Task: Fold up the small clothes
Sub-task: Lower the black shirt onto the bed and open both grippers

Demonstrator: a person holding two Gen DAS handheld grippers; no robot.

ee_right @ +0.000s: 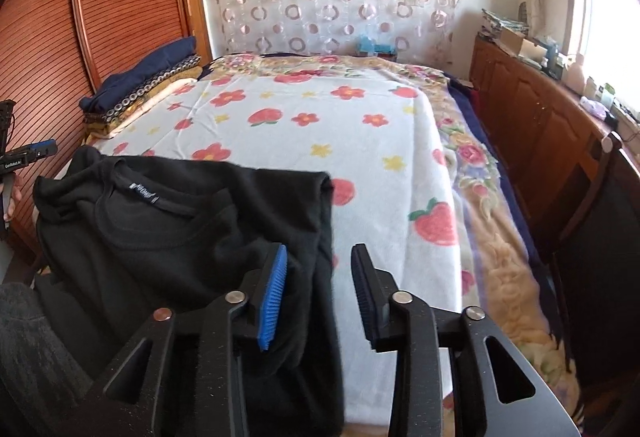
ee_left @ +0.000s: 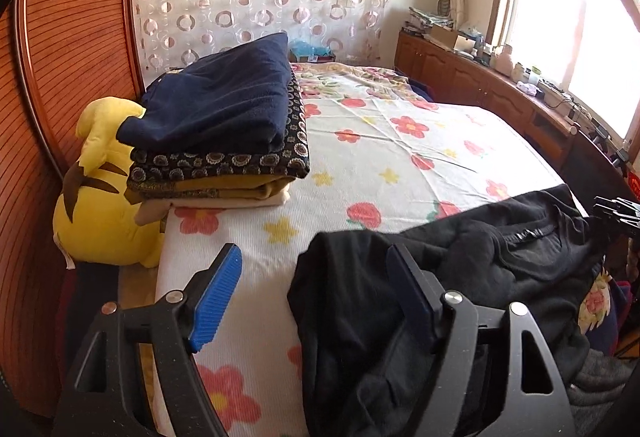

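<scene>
A black shirt (ee_right: 168, 213) lies crumpled at the near edge of the flower-print bed (ee_right: 320, 125), its neck label up; it also shows in the left wrist view (ee_left: 460, 277). My left gripper (ee_left: 316, 289) is open, its jaws wide apart over the shirt's left edge, holding nothing. My right gripper (ee_right: 320, 289) is open, straddling the shirt's right edge where a fold hangs over the bed's front. The left gripper also shows at the left border of the right wrist view (ee_right: 28, 153).
A stack of folded clothes (ee_left: 224, 133), navy on top, sits on the bed's far left beside a yellow plush toy (ee_left: 100, 197). A wooden slatted wardrobe (ee_left: 60, 77) stands left. A wooden cabinet (ee_right: 540, 109) with clutter runs along the right under the window.
</scene>
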